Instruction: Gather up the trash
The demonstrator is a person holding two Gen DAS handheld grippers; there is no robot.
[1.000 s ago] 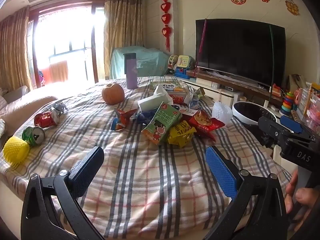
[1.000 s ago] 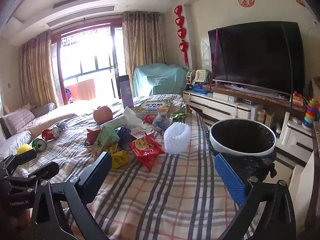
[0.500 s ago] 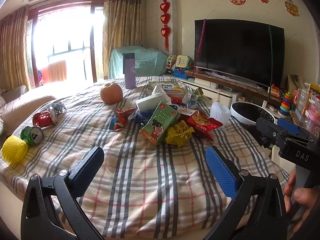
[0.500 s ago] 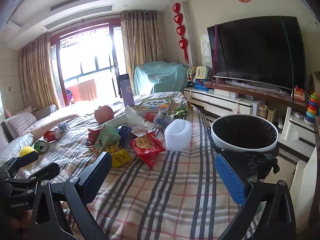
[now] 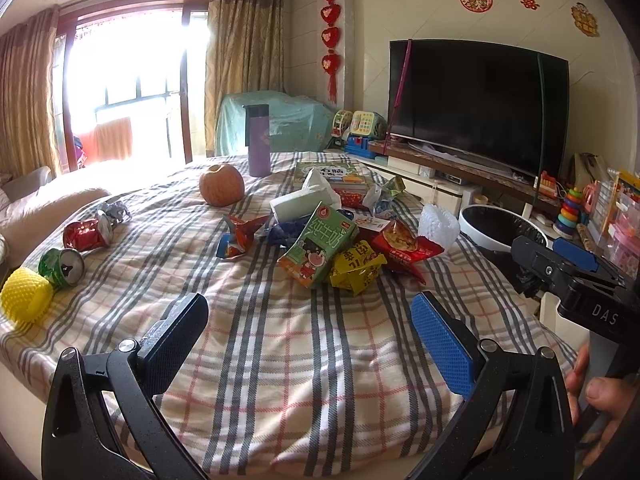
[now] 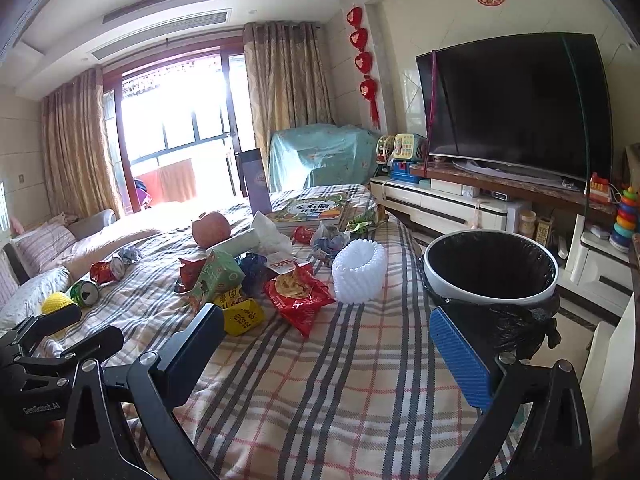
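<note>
Trash lies in a pile on the plaid cloth: a green milk carton (image 5: 320,248) (image 6: 218,276), a yellow wrapper (image 5: 356,266) (image 6: 240,314), a red snack bag (image 5: 404,242) (image 6: 298,290) and a white foam net (image 5: 438,226) (image 6: 360,270). A red can (image 5: 86,234), a green can (image 5: 62,266) and a yellow foam net (image 5: 24,300) lie at the left. A black-lined bin (image 6: 490,268) (image 5: 500,226) stands at the table's right. My left gripper (image 5: 308,336) and right gripper (image 6: 324,348) are open and empty, near the front edge.
An apple (image 5: 222,184), a purple flask (image 5: 258,140), a tissue pack (image 5: 300,202) and a book (image 5: 328,172) sit behind the pile. A TV (image 6: 516,104) on a low cabinet and toys stand at the right. A sofa (image 6: 44,248) is at the left.
Both grippers have drifted slightly, and the table contents shift a little in view. Both stay open and nothing was taken hold of.
</note>
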